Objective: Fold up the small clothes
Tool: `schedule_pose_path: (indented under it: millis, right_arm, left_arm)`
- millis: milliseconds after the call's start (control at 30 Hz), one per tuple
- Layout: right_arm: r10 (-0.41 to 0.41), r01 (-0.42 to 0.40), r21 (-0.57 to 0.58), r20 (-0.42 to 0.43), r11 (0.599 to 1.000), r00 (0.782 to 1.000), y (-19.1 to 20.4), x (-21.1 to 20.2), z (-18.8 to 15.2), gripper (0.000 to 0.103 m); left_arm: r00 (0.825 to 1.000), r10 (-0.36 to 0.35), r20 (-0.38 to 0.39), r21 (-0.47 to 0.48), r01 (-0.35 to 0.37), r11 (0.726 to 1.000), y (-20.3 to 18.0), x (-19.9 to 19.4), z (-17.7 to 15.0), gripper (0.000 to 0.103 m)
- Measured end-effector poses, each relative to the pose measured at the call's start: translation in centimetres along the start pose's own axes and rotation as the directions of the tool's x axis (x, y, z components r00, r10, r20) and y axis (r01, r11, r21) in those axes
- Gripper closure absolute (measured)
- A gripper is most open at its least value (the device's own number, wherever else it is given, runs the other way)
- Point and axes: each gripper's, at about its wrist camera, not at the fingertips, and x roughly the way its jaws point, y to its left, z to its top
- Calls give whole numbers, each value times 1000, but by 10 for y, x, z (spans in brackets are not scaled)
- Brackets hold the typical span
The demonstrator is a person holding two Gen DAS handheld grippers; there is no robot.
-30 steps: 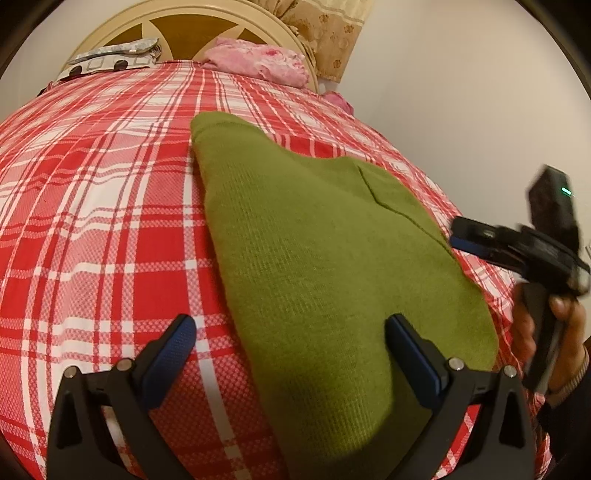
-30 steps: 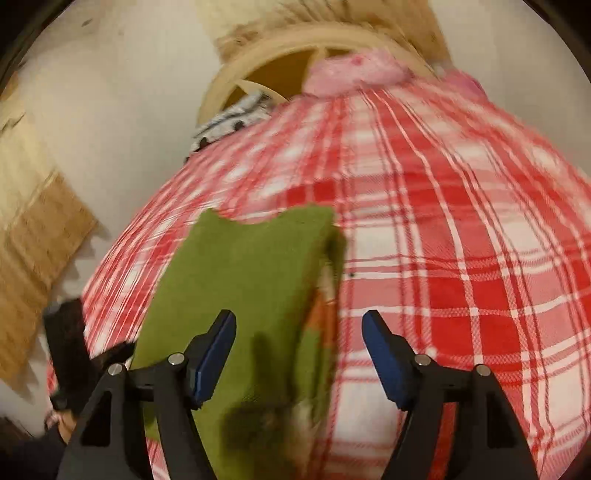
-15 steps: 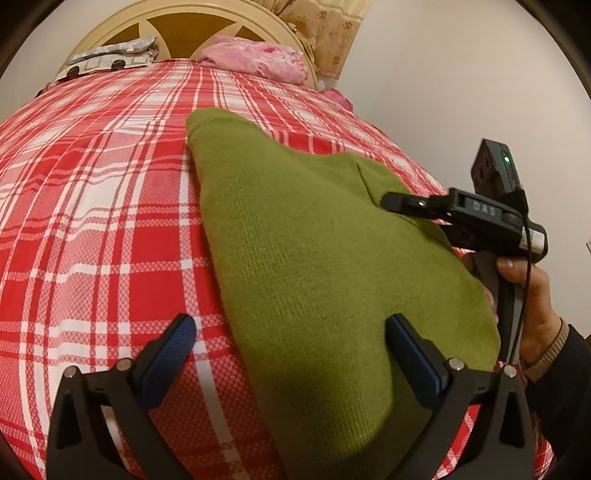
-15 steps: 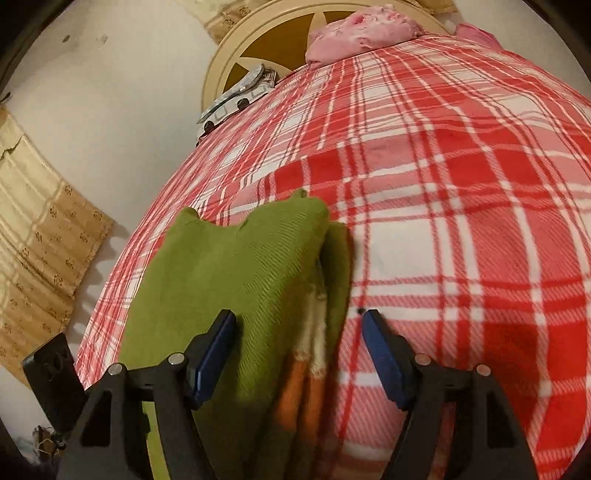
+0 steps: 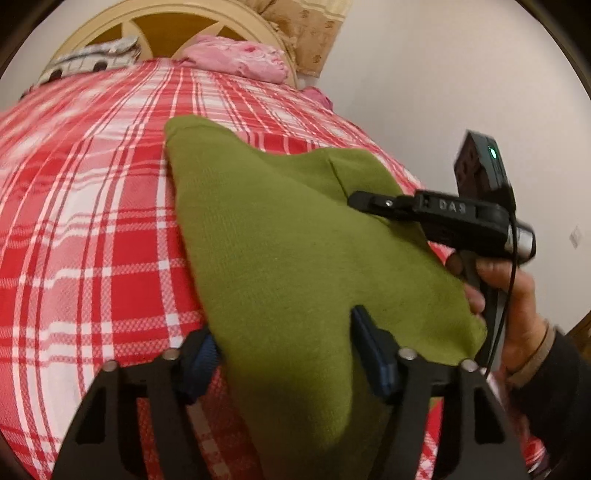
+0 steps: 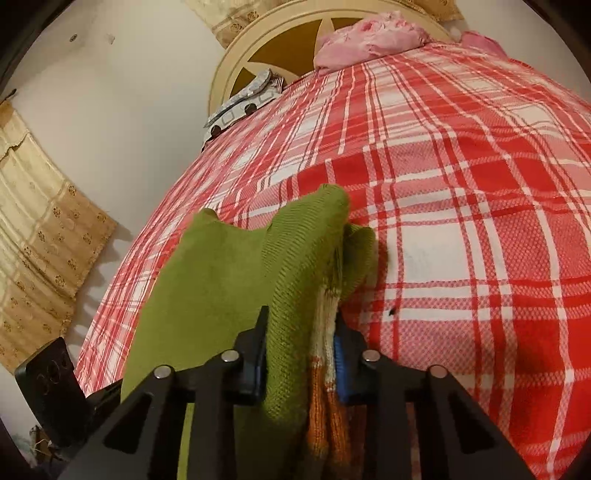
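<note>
A green knitted garment (image 5: 288,229) lies on the red plaid bedcover (image 5: 92,221), its near end toward me. My left gripper (image 5: 288,354) is closing, its jaws pressing on the garment's near edge and bunching the knit between them. In the right wrist view the same garment (image 6: 221,266) shows orange and white stripes along its folded right side. My right gripper (image 6: 301,350) is closing on that side, and its pads squeeze the layers. The right gripper (image 5: 356,201), held by a hand (image 5: 517,295), reaches over the garment's right edge.
A round cream headboard (image 5: 155,26) stands at the far end, with pink bedding (image 5: 236,61) and a grey patterned cloth (image 5: 88,62) against it. A white wall runs close along the bed's right side. A gold curtain (image 6: 44,221) hangs past the left edge.
Both grippers' jaws have narrowed from wide apart onto the green garment. The right gripper has come in lower over the garment's right edge. The fabric now bunches between each pair of pads.
</note>
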Motion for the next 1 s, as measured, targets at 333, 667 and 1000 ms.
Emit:
schedule_pose_path:
  millis: [333,667,1000]
  right_arm:
    - [8,-7,-16,32,1000,999,38,-22,-13,78]
    - [63,-63,-35,-5,997,998,90,-22,-39,78]
    - [149,-151,-76,-38,986,988,159,-5,-61,78]
  left_arm:
    - [999,41,22,44,-42,998,-11,-36,-14,65]
    - [994,92,52,27,-93,995,1,-93,-38,66]
    - [981,168,98,-15,-167,986,28,-148,-61,67]
